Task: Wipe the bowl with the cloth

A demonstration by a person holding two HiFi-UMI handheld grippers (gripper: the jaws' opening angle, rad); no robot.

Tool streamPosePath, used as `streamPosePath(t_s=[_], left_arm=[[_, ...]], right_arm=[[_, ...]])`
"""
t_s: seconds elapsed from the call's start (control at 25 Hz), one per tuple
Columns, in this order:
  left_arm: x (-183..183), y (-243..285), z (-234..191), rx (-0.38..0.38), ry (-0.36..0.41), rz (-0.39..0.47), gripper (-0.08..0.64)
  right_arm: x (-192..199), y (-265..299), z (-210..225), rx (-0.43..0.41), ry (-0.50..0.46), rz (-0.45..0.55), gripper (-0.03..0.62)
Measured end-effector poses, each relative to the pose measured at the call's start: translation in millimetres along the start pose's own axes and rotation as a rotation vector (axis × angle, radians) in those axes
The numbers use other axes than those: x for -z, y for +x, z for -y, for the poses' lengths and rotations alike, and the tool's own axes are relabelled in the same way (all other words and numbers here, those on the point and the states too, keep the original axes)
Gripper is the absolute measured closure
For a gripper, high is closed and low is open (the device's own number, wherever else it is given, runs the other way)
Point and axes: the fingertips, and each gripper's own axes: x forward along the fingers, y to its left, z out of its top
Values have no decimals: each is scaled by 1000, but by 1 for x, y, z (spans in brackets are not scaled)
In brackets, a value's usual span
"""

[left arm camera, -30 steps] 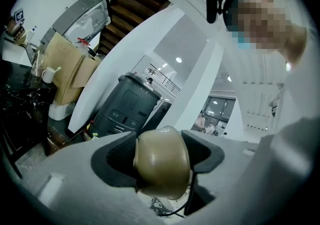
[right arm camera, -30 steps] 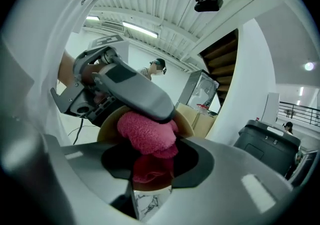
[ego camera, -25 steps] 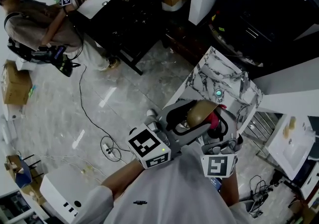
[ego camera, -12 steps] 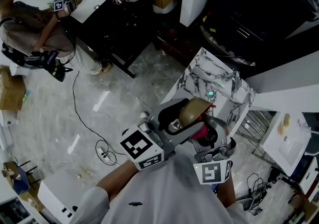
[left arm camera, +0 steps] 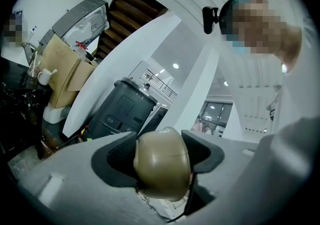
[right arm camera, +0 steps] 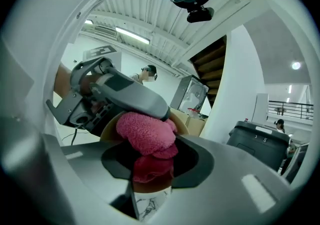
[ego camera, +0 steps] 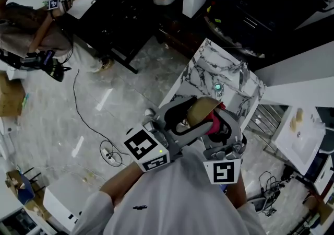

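An olive-brown bowl (ego camera: 201, 110) is held up in the air, tipped on its side, with my left gripper (ego camera: 183, 122) shut on its rim. In the left gripper view the bowl's rounded outside (left arm camera: 161, 162) fills the space between the jaws. My right gripper (ego camera: 218, 127) is shut on a pink cloth (ego camera: 212, 122). In the right gripper view the cloth (right arm camera: 147, 136) is pressed into the bowl's open inside (right arm camera: 178, 121), right below the left gripper's finger (right arm camera: 131, 95).
Below the grippers stands a small white marbled table (ego camera: 219, 77) with a green-lit item (ego camera: 217, 87). A dark table (ego camera: 112, 14) and a seated person (ego camera: 26, 25) are at the upper left. Cables (ego camera: 107, 150) lie on the marble floor. A grey bin (right arm camera: 260, 144) stands to the right.
Both grippers stay together on the bowl and cloth; the bowl and cloth have shifted slightly. The head view has drifted, so the scene slides up and left.
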Motion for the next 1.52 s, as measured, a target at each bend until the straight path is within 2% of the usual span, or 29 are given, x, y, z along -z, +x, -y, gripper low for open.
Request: streamPosePath(t_s=[0.16,0.32,0.48,0.6,0.8,1.12,1.36,1.52], left_arm=[[0,-1,4,2,11,-1,273],[-10,-4,2,-16,23,35,273],[-25,-8,-5,-52,28,80,273],[-28,-8,-5,-57,43,85,273],[-23,-5,-6,-56,40,77,273],[-11,-3,-1,-19,-3,60,275],[-12,-4,5,35,-31,47,275],[-10,-4,11,37,8,29,273]], right_arm=[[5,-4,10,36,-10,-23,439],[12,-6,18,58,-35,-78,439],[22,-12,18,47,-42,-125,439],[23,-16,5,10,-61,-129,440],[15,-19,-12,-46,-61,-80,440],[-5,-20,-16,-110,102,75,440],[-11,-9,-8,-110,44,123,439],[-9,-4,7,-55,-8,108,439]])
